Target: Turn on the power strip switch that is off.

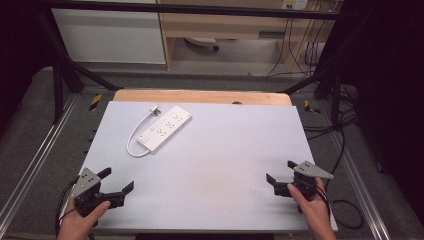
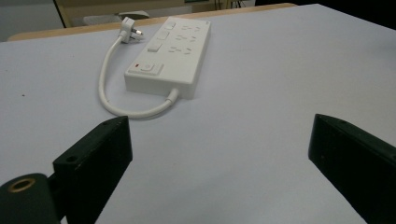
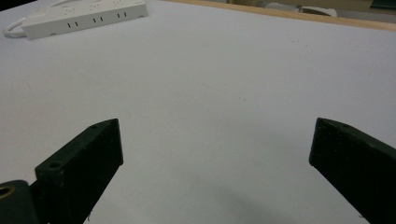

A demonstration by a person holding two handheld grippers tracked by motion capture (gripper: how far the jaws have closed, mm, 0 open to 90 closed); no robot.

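Presently, both tongs rest low at the near edge of the pale grey surface (image 1: 225,165), each held in a hand and well apart from the other. The left tongs (image 1: 113,183) have their jaws spread wide with nothing between them; the left gripper view confirms bare surface in the gap. The right tongs (image 1: 279,171) are likewise spread, jaws well apart, nothing pinched, as the right gripper view shows.

The white power strip (image 1: 165,127) lies flat on the surface, ahead of the left tongs and well apart from them, and far ahead and across from the right tongs. In the left gripper view the power strip (image 2: 170,56) sits straight beyond the jaw gap, its switch end nearest the tongs, red indicator beside the switch. Its white cord (image 1: 135,140) leaves that near end, curves out to the side away from the right tongs and runs back to the plug (image 1: 155,110), which lies just beside the strip's far end. In the right gripper view the power strip (image 3: 84,16) shows at the far corner, side face toward the tongs.

Neither tongs touch the strip, cord or plug.
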